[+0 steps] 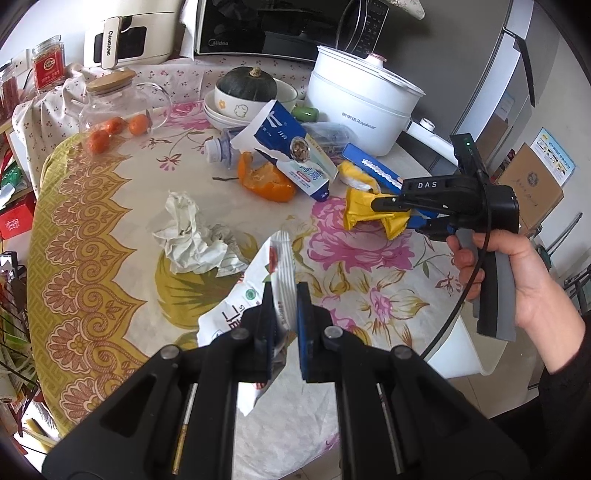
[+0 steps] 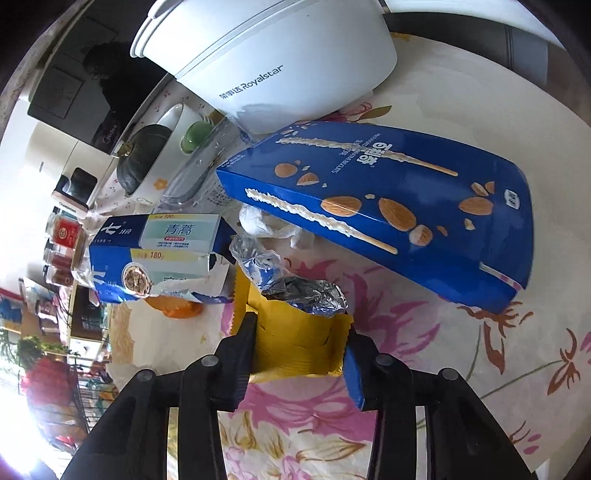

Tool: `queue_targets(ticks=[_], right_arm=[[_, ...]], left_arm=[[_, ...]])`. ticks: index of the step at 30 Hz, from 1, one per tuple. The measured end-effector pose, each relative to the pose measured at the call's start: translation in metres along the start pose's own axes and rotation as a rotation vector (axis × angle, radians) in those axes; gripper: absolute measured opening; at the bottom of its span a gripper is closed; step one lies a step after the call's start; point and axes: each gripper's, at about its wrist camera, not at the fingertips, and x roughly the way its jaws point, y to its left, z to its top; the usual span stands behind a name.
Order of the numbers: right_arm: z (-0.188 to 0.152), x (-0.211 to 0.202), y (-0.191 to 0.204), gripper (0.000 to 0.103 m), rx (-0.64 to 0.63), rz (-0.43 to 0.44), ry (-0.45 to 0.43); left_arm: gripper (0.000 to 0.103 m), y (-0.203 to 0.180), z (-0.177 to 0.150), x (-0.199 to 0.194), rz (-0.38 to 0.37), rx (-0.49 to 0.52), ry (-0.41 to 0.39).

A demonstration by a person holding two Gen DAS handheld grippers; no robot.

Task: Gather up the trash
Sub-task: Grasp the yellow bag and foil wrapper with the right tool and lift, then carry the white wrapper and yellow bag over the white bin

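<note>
White Royalstar cooker (image 1: 360,107), dark squash (image 1: 246,84) in stacked bowls (image 1: 236,107), glass teapot (image 1: 118,107), microwave (image 1: 273,29)

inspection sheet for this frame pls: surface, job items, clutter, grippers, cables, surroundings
Surface: floral tablecloth, crowded.
Job's things: yellow wrapper, white snack bag, crumpled tissue, orange peel, torn toothpaste box, blue biscuit box.
Clutter: white cooker, squash in bowl, glass jar.
Grippers: left gripper shut on the snack bag; right gripper fingers around the yellow wrapper.
Cables: black cable at right gripper.
Surroundings: microwave.
</note>
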Motion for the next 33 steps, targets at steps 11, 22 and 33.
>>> queue_targets(ticks=[11,22,33], right_arm=[[-0.038,-0.078,-0.021,0.017,-0.102,0.015,-0.015],[-0.075,-0.132,-0.046,0.016,-0.105,0.058,-0.049],[-0.095,-0.161,-0.058,0.016,-0.124,0.071,-0.073]], left_arm=[[0.011,-0.028,-0.004,-0.013,-0.035,0.043,-0.029],[0.011,-0.050,-0.016,-0.022,-0.063,0.071,-0.043],[0.011,-0.073,-0.023,-0.021,-0.101,0.096,-0.045]])
